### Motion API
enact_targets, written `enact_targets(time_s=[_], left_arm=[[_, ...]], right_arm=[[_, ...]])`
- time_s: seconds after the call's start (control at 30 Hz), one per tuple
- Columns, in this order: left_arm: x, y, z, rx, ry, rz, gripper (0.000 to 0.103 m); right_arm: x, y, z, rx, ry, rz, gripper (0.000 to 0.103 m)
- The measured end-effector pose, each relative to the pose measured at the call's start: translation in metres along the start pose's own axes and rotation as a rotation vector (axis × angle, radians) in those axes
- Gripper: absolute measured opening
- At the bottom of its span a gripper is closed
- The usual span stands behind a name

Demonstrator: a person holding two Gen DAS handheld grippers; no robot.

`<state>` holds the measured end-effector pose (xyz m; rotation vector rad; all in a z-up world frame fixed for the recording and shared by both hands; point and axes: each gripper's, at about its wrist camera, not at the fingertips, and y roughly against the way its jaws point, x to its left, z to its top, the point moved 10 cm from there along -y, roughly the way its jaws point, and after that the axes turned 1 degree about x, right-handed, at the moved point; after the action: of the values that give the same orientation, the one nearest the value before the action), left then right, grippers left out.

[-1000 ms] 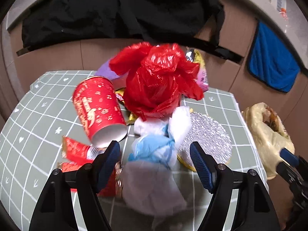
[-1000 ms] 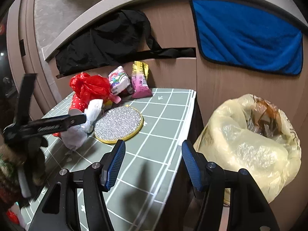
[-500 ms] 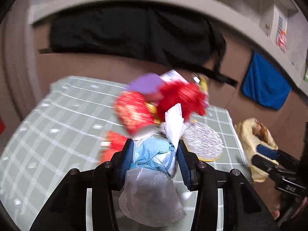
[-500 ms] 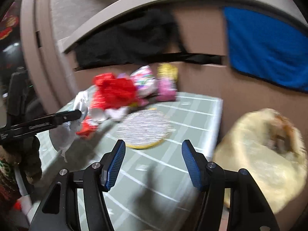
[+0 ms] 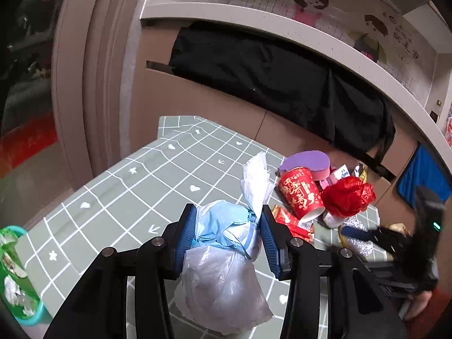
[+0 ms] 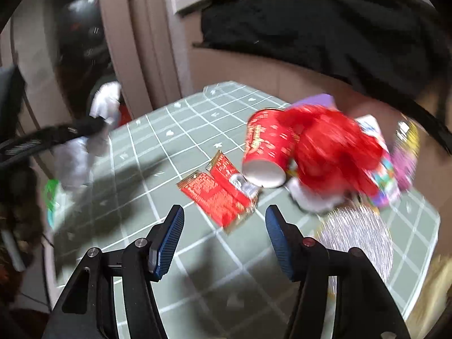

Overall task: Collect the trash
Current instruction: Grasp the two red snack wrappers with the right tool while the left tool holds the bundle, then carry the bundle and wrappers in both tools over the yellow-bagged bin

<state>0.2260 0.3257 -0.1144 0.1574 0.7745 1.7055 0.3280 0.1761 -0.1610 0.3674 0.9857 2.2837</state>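
My left gripper (image 5: 227,220) is shut on a tied white and pale-blue plastic bag (image 5: 223,254), held above the green grid table (image 5: 169,175); the bag's tail sticks up past the fingers. Right of it lie a red paper cup (image 5: 301,195) on its side, a crumpled red plastic bag (image 5: 349,196) and red wrappers (image 5: 291,223). In the blurred right wrist view my right gripper (image 6: 224,234) stands open just above the red wrappers (image 6: 220,195), with the red cup (image 6: 267,149) and red bag (image 6: 333,147) beyond. At the left, the left gripper (image 6: 84,127) carries the white bag (image 6: 76,152).
A silver round disc (image 6: 358,237) lies right of the right gripper. Snack packets (image 6: 381,178) and a purple sponge (image 5: 306,162) sit behind the pile. A green container (image 5: 14,276) of scraps stands at the table's near left. Black cloth (image 5: 268,70) hangs on the back panel.
The left gripper closed on the white and blue bag, lifted it and carried it left, away from the pile. The right gripper swung left from the yellow trash bag to over the red wrappers.
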Motion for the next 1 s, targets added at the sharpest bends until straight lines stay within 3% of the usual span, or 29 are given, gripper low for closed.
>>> enact_targets(time_s=[0.13,0.3,0.4,0.57,0.77,0.9,0.97,1.0], left_arm=[[0.009,-0.001,-0.007,0.022,0.012,-0.010,0.046],[0.024,-0.007,-0.014,0.036,0.062,-0.022,0.046],[0.032,-0.013,-0.014,0.045,0.081,-0.028,0.046],[0.034,-0.020,-0.014,0.049,0.086,-0.033,0.046],[0.035,-0.026,-0.019,0.066,0.099,-0.036,0.046],[0.038,-0.026,-0.020,0.071,0.097,-0.024,0.046],[0.039,-0.024,-0.021,0.070,0.096,-0.020,0.046],[0.039,-0.024,-0.021,0.071,0.096,-0.019,0.046]], right_arm=[[-0.016,-0.032,0.009,0.043,-0.021,-0.037,0.055],[-0.006,-0.049,-0.006,0.143,-0.142,0.106,0.052],[0.023,-0.034,-0.019,0.171,-0.088,0.159,0.051],[0.040,-0.017,-0.007,0.076,0.111,0.028,0.049],[0.027,-0.043,0.003,0.118,0.004,0.078,0.049],[0.025,-0.062,0.003,0.127,0.027,0.028,0.048],[0.027,-0.062,0.004,0.130,0.039,0.022,0.039],[0.028,-0.061,0.004,0.130,0.049,0.017,0.027]])
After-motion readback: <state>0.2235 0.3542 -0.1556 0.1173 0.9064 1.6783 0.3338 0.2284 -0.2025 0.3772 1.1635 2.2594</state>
